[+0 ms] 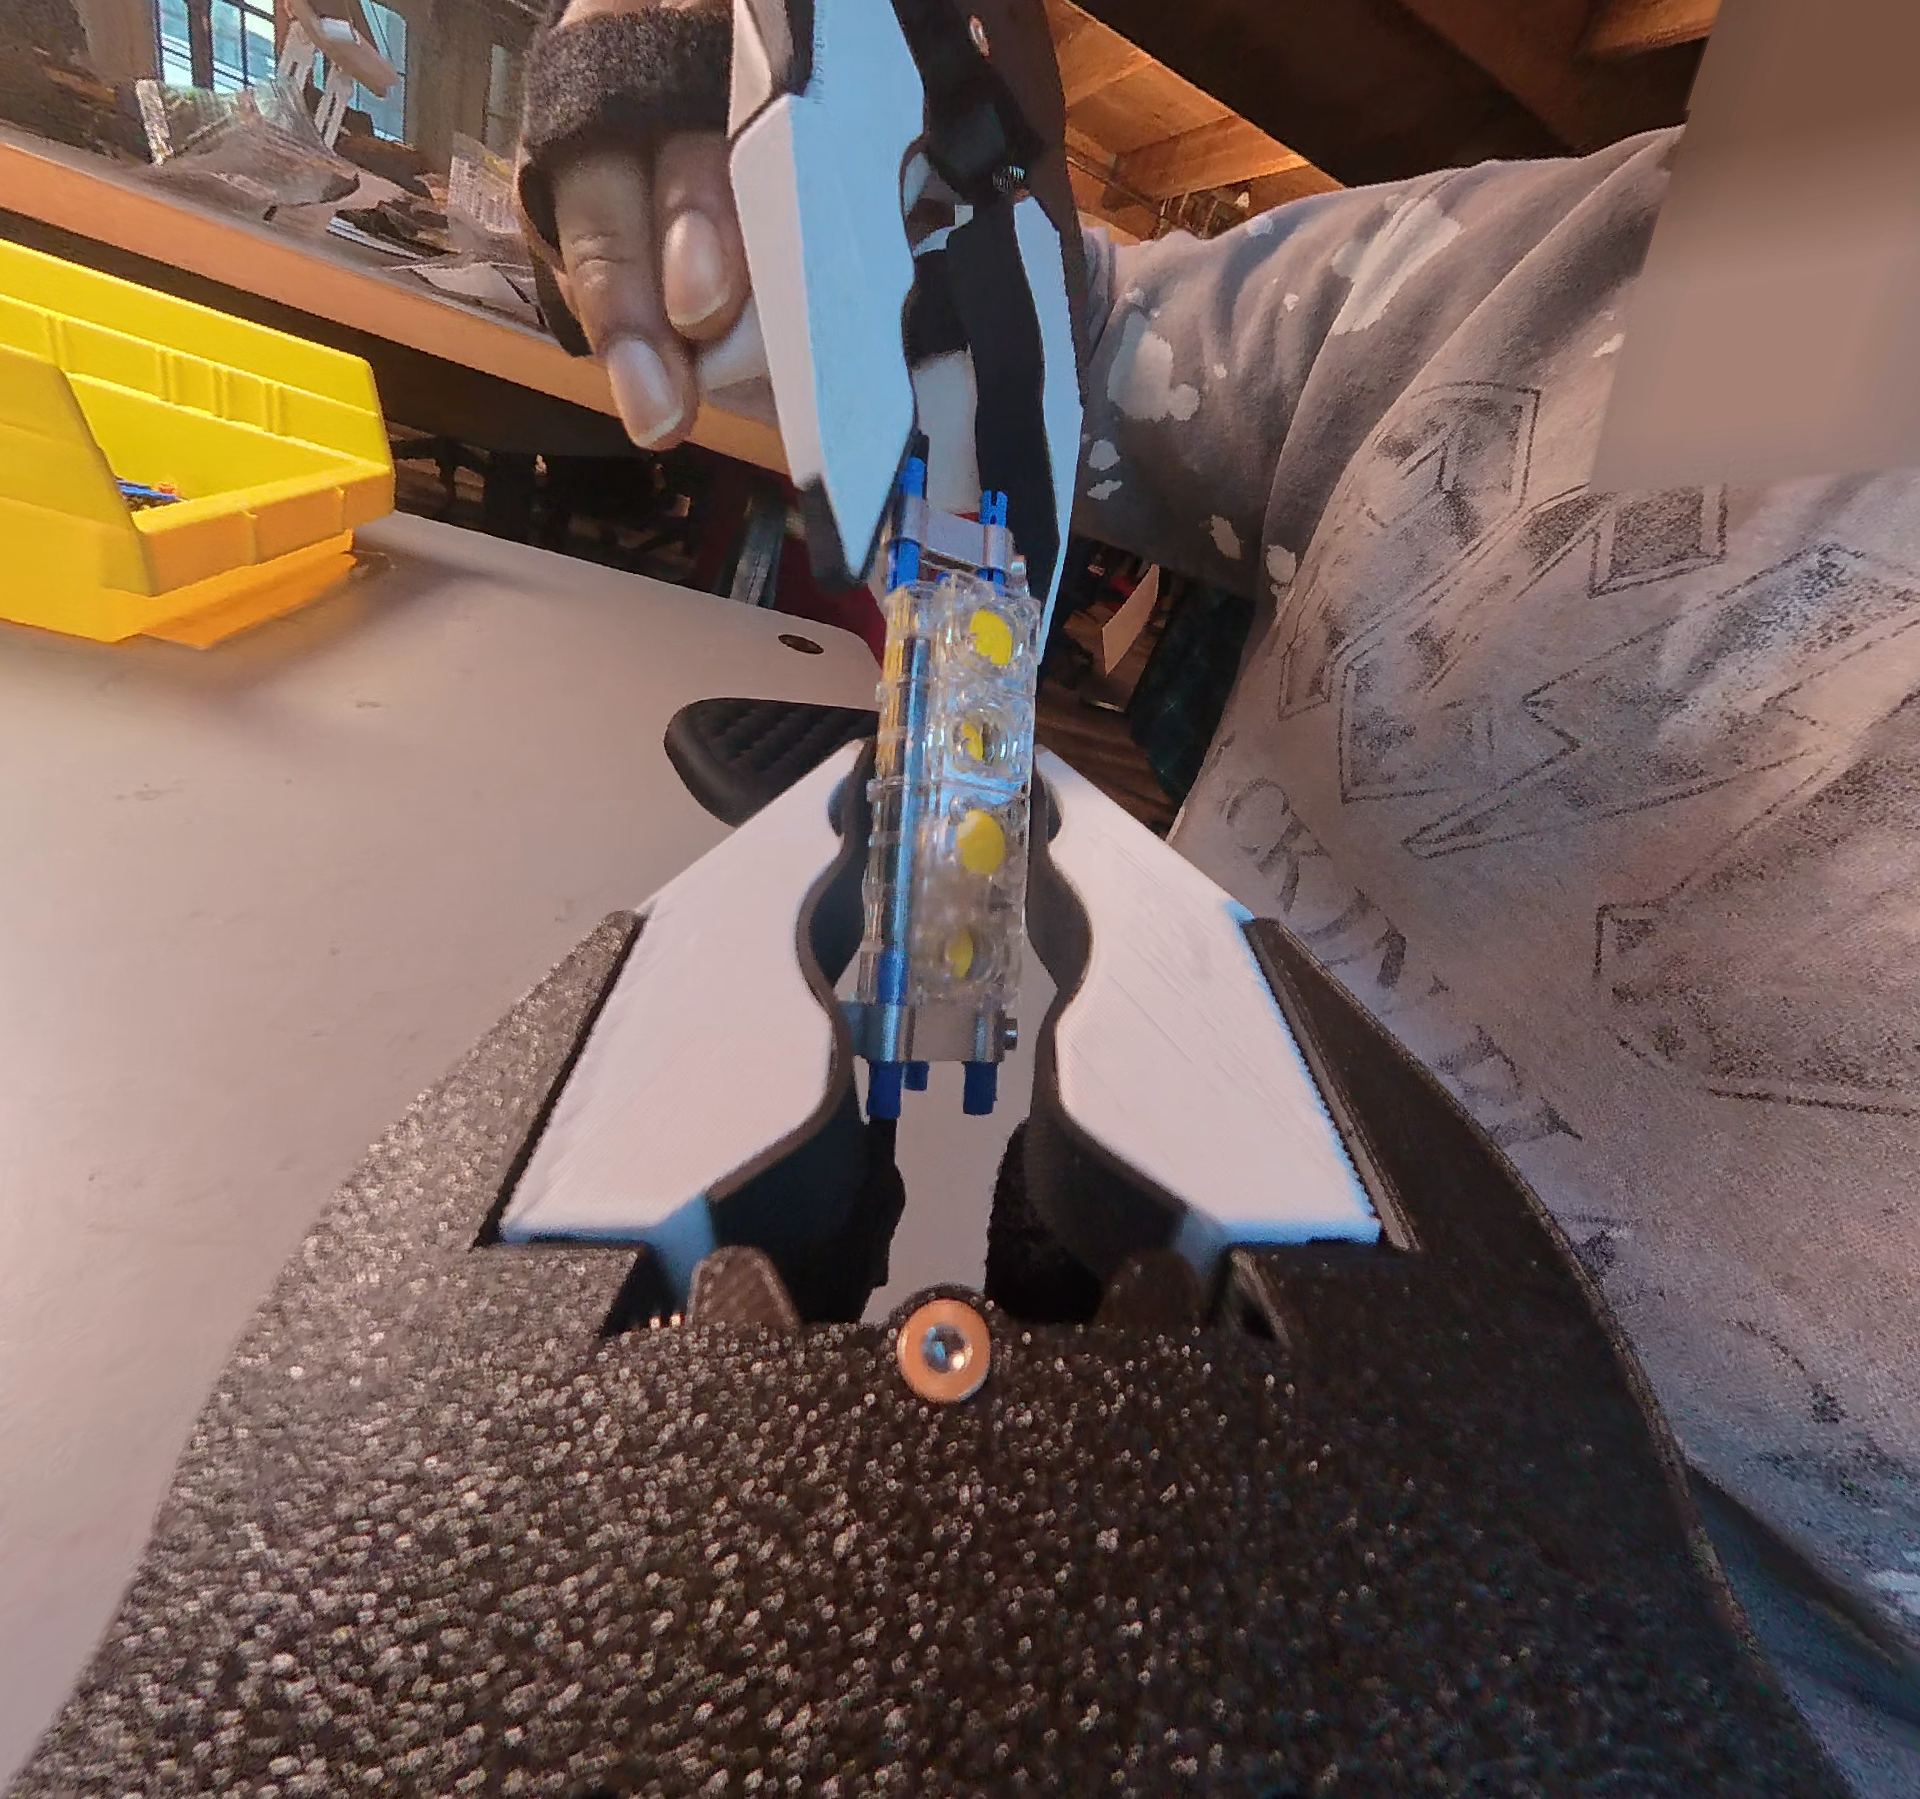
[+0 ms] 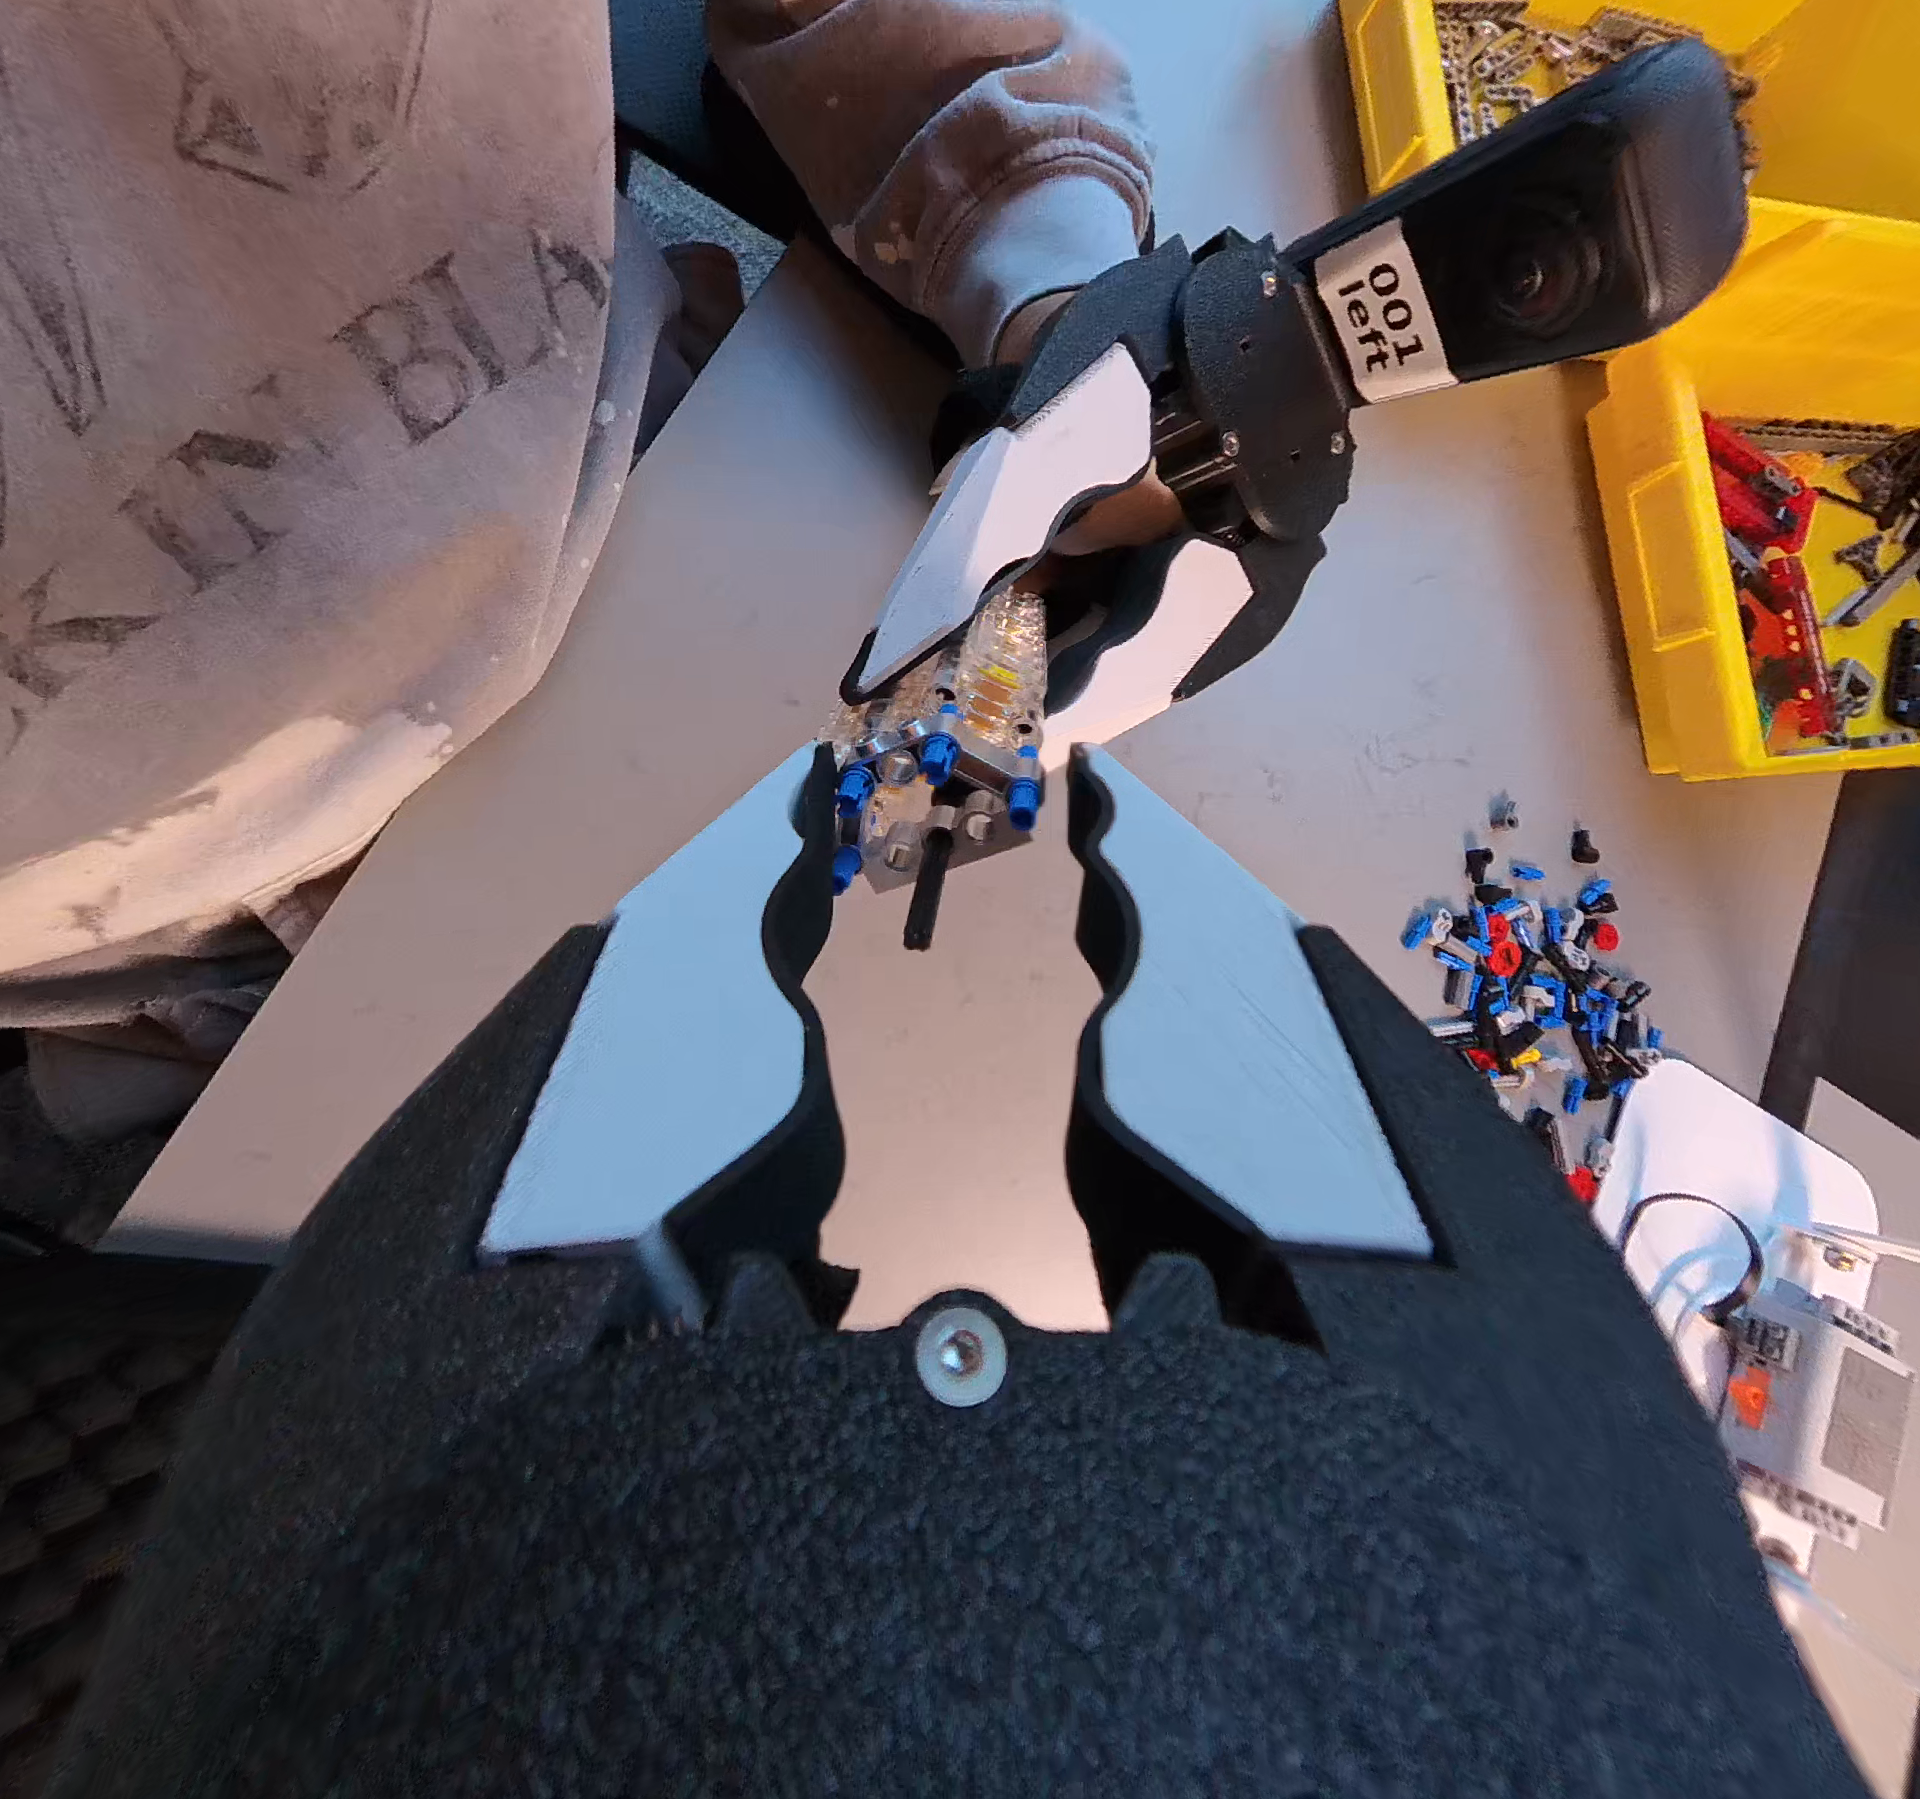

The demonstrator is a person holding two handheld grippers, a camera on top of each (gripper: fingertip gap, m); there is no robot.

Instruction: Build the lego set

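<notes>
A clear brick assembly with yellow discs, blue pins and grey end plates sits between my left gripper's white fingers, held above the grey table. My left gripper is shut on it. In the right wrist view the left gripper holds the same assembly, and a black axle sticks out of its near end. My right gripper is open. Its jaws loosely straddle that end, and the left fingertip is against the blue pins. From the left wrist view, the right gripper comes down from above.
Yellow bins with red and grey parts stand at the table's far side, one also in the left wrist view. A pile of small blue, black and red pieces lies on the table. A white sheet with a wired device lies nearby. A person's torso is close. The tips of both grippers are at nearly the same place.
</notes>
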